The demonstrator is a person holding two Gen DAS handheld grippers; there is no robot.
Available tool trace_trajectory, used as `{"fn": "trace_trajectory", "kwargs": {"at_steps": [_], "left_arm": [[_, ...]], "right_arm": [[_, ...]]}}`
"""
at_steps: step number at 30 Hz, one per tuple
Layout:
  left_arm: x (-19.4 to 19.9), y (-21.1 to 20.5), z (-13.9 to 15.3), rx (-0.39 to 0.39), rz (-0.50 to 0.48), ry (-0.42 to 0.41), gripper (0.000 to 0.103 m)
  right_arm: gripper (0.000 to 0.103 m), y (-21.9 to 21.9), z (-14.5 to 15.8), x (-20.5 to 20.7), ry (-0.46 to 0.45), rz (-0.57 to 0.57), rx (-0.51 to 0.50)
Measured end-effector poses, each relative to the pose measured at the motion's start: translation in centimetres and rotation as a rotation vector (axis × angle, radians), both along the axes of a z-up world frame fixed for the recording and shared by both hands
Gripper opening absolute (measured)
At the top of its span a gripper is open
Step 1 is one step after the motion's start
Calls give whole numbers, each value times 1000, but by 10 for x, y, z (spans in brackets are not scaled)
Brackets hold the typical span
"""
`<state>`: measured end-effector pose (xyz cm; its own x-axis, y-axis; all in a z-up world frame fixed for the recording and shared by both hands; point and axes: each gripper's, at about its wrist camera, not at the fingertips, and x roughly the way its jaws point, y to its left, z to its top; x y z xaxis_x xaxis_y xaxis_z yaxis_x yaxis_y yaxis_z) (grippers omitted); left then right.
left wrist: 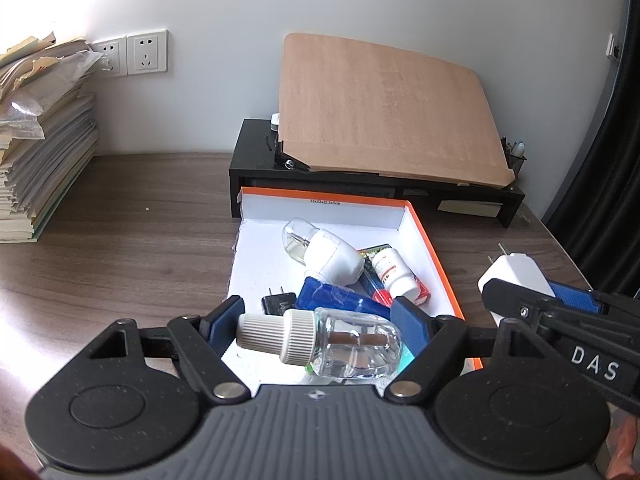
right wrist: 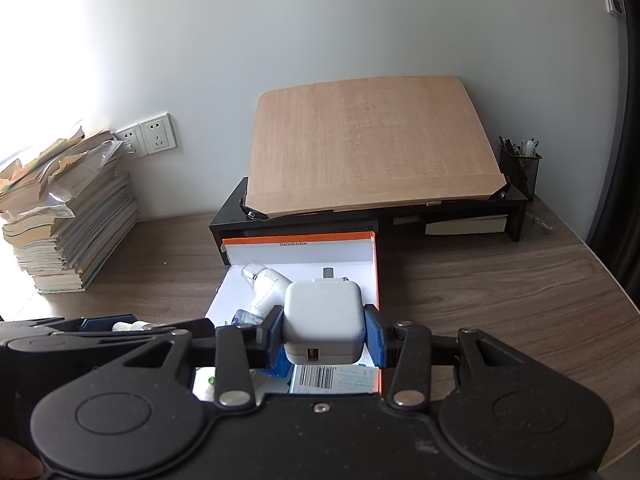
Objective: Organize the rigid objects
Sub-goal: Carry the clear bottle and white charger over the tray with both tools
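Note:
Over the near end of the orange-rimmed white box (left wrist: 434, 258), my left gripper (left wrist: 320, 322) is shut on a clear bottle (left wrist: 352, 344) with a beige ribbed cap. The bottle lies crosswise between the blue pads. My right gripper (right wrist: 324, 330) is shut on a white square charger (right wrist: 324, 318), also above the box (right wrist: 376, 276). The charger's prongs point away from me. In the left wrist view the right gripper (left wrist: 528, 286) and the charger (left wrist: 516, 270) hang just right of the box. Inside lie a white-and-clear plug-in bottle (left wrist: 324, 254), a small pill bottle (left wrist: 394, 276), a blue pack (left wrist: 340, 300) and a black plug (left wrist: 278, 304).
A black desk riser (left wrist: 256, 152) carrying a tilted wooden board (left wrist: 384, 108) stands right behind the box. A tall stack of papers (left wrist: 40, 152) sits at the far left under wall sockets (left wrist: 132, 54). A mesh pen holder (right wrist: 520, 172) stands at the back right. Bare wooden desk (right wrist: 500, 288) lies right of the box.

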<state>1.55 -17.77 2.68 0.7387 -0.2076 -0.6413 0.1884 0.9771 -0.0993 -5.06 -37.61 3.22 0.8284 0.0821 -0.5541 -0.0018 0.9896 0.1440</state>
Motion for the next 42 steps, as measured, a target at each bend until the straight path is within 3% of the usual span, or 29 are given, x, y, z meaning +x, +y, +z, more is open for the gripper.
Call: {"fn": "trace_trajectory", "kwargs": {"at_steps": [42], "left_arm": [[62, -13, -11, 2, -31, 27, 82]], "right_arm": [[51, -12, -11, 70, 38, -4, -1]]}}
